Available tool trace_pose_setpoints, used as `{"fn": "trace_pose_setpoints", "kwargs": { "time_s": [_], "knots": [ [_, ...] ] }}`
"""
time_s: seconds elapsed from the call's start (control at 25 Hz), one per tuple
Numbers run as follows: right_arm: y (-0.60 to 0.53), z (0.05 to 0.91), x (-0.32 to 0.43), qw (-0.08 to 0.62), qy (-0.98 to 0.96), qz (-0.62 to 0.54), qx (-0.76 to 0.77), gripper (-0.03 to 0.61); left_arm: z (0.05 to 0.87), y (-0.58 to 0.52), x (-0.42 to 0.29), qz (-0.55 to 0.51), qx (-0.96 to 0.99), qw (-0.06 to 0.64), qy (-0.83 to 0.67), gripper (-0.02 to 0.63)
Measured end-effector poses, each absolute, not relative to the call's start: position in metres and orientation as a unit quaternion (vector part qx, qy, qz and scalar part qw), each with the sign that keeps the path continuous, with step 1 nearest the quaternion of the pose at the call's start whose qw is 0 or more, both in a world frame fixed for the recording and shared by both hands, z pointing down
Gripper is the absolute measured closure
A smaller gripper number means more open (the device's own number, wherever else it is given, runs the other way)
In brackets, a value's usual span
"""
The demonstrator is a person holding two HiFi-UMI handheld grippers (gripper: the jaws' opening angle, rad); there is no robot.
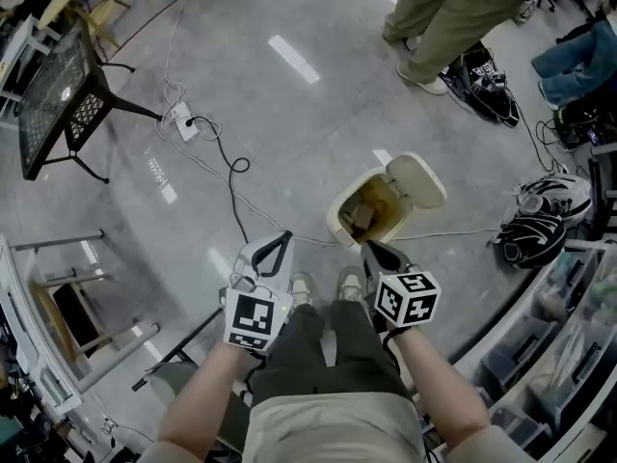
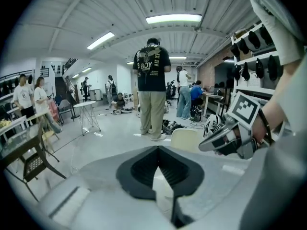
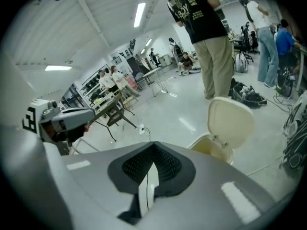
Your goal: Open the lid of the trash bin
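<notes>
A cream trash bin (image 1: pixel 359 222) stands on the grey floor just ahead of my feet. Its lid (image 1: pixel 415 180) is swung up and back, and brown waste shows inside. In the right gripper view the raised lid (image 3: pixel 230 121) stands upright above the bin's rim (image 3: pixel 209 150); the left gripper view shows only the lid's top (image 2: pixel 186 139). My left gripper (image 1: pixel 283 238) is shut and empty, left of the bin. My right gripper (image 1: pixel 370 247) is shut and empty too, its tip close to the bin's near rim. Both jaw pairs meet at their tips (image 2: pixel 157 148) (image 3: pixel 153 145).
A person in khaki trousers (image 1: pixel 445 13) stands beyond the bin. A power strip (image 1: pixel 183 121) and its cables (image 1: pixel 234 167) run across the floor to the left. A black mesh table (image 1: pixel 60 95) is at far left, helmets (image 1: pixel 548 204) and storage shelves (image 1: pixel 564 340) at right.
</notes>
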State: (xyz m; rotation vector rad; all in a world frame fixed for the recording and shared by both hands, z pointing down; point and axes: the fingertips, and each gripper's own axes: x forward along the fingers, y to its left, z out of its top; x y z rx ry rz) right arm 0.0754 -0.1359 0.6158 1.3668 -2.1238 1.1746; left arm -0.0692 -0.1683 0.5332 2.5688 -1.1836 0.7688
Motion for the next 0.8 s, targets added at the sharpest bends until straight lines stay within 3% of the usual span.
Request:
{"fn": "trace_pose_setpoints", "kwargs": {
  "time_s": [0.8],
  "knots": [
    [-0.084,0.326,0.056,0.113,-0.863,0.19,0.455,0.575,0.317,-0.116,-0.051,0.199,0.887,0.022,-0.416,0.611]
  ]
}}
